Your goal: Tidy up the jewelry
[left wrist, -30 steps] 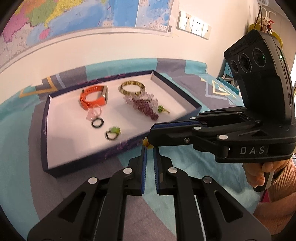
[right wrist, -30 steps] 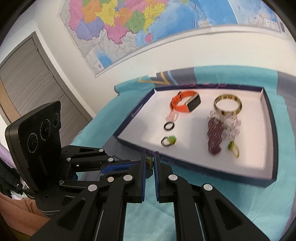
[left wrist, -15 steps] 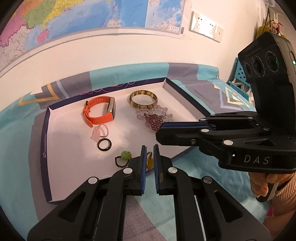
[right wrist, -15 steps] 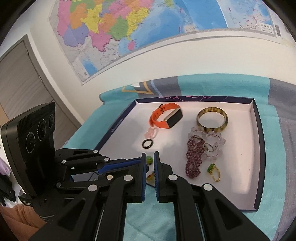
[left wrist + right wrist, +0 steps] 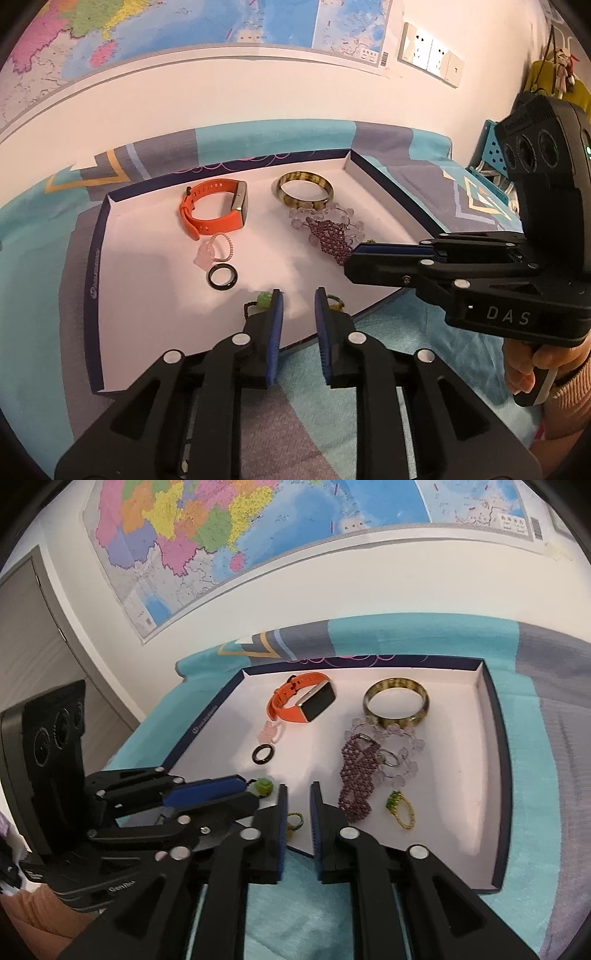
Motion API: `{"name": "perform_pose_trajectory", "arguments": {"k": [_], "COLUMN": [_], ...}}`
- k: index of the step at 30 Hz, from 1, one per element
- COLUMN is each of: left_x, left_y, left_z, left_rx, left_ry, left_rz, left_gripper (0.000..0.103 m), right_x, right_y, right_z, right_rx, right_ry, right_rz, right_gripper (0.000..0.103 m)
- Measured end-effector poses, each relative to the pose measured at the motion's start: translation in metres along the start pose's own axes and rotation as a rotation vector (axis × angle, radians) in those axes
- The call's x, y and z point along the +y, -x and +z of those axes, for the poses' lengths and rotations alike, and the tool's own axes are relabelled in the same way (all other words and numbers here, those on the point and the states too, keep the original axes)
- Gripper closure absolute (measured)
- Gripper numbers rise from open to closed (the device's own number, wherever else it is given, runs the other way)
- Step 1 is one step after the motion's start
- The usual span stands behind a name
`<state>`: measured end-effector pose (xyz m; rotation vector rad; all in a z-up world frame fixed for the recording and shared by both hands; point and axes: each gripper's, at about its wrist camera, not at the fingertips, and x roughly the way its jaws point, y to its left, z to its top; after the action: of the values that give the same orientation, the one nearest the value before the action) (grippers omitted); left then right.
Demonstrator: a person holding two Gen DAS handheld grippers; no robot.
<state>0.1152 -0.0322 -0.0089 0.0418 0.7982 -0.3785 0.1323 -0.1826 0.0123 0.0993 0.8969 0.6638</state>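
While both jaws have just been opening, left hand-held gripper (image 5: pixel 298 295) narrow, empty, right hand-held gripper (image 5: pixel 296 790) likewise, over tray's near rim (image 5: pixel 373 309), perhaps touching.

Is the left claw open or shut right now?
Open. The left claw has just been opening: a clear gap shows between its blue pads, nothing pinched, over the tray's near edge.

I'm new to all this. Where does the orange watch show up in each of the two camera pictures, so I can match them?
Left wrist view: the orange watch lies in the tray's far left part, upper left of centre.
Right wrist view: the orange watch lies at the tray's far side, just above centre.
Shared landmark: the black ring lies nearer the cameras than the watch.
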Motion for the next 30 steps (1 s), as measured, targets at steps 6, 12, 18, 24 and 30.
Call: {"name": "perform_pose_trajectory", "arguments": {"k": [6, 12, 18, 24, 30], "left_x": [-0.001, 0.001, 0.005, 0.011, 0.009], "left_y": [0.008, 0.012, 0.021, 0.027, 0.042], "left_z": [-0.002, -0.005, -0.009, -0.014, -0.023], "left_rx": [-0.024, -0.032, -0.057, -0.063, -0.096], "left_ry": [0.006, 0.019, 0.047, 0.081, 0.105], "left_rz": [0.026, 0.050, 0.082, 0.120, 0.158], "left_gripper": [0.069, 0.062, 0.041, 0.024, 0.011], "right_x": [-0.002, -0.002, 0.004, 0.007, 0.018], "right_y": [0.007, 0.008, 0.009, 0.016, 0.032], "right_z": [-0.005, -0.008, -0.013, -0.017, -0.029], "right_rx": [-0.011, -0.017, -0.029, -0.052, -0.084], "right_ry": [0.020, 0.043, 0.096, 0.103, 0.122], "right_rz": [-0.061, -0.127, -0.206, -0.260, -0.294], "right_gripper": [0.081, 0.072, 0.060, 0.038, 0.027]}}
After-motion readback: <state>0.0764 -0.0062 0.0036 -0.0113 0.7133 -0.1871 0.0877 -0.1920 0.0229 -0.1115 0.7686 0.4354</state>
